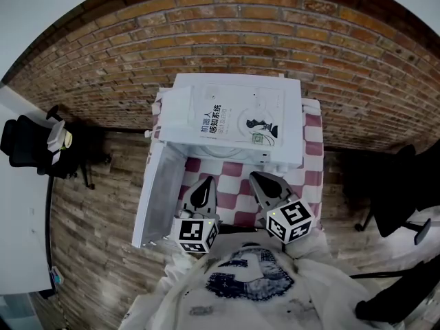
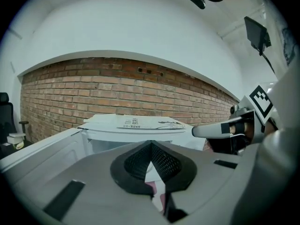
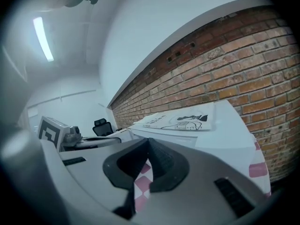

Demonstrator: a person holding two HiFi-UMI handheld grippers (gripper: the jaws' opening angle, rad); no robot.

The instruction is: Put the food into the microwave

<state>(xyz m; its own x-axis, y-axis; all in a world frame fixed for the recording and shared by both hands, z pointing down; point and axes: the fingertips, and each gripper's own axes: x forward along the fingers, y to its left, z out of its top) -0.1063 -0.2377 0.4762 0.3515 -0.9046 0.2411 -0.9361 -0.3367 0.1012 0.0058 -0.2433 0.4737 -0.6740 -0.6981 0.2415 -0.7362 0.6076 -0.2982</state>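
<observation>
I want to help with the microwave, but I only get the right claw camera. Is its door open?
Observer: Yes. The head view shows the microwave with its door open, out to the left.
Operator: Is the other claw holding food?
Observer: No. In its own view the left claw is shut, with nothing between its jaws.
Operator: Where is my claw?
Observer: In the head view the right claw is beside the left one, both over the checked cloth in front of the microwave.
</observation>
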